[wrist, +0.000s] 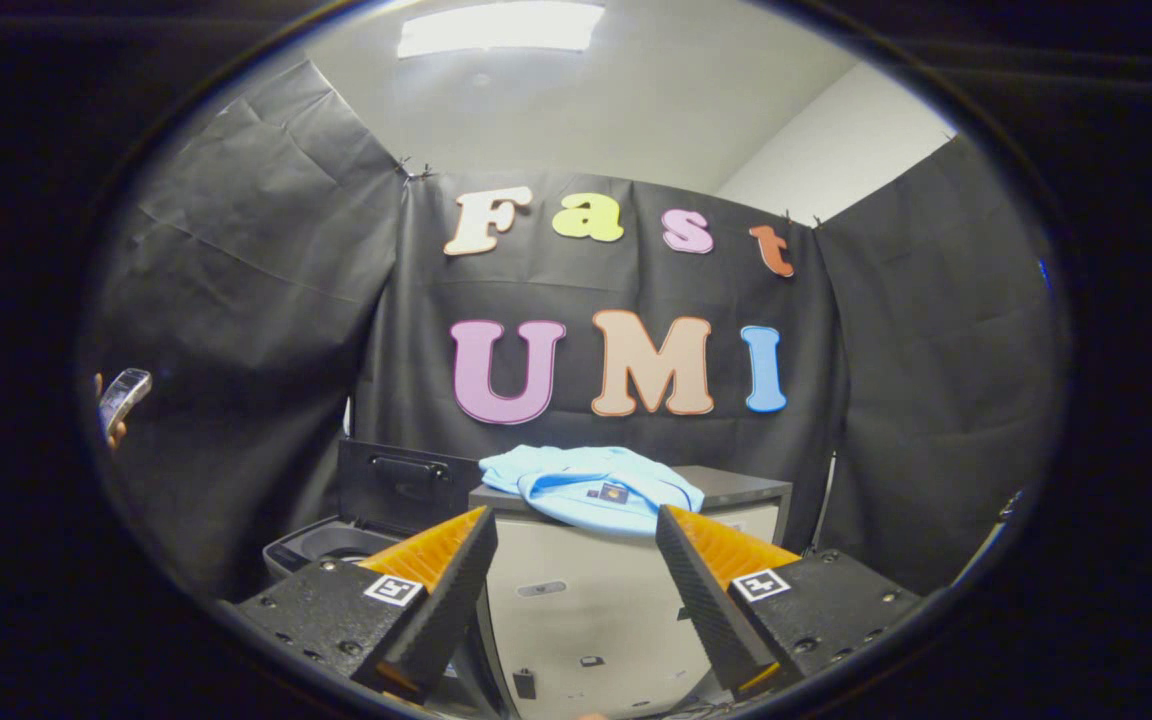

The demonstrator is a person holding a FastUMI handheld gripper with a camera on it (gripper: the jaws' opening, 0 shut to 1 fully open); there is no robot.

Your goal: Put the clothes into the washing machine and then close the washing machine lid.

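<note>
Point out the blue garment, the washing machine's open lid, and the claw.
blue garment (591, 485), gripper view, middle of the folded cloth
washing machine lid (401, 485), gripper view, raised lid's inner face
claw (576, 530), gripper view, open, midway between fingertips

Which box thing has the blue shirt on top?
The pale cabinet beyond the open gripper, with the blue shirt on top; the washing machine beside it has its lid up.

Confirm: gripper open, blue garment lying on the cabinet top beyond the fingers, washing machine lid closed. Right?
Not quite. The gripper view shows the washing machine with its lid standing open, not closed. The rest holds: the gripper is open, and the blue garment lies on the cabinet top beyond the fingers.
</note>
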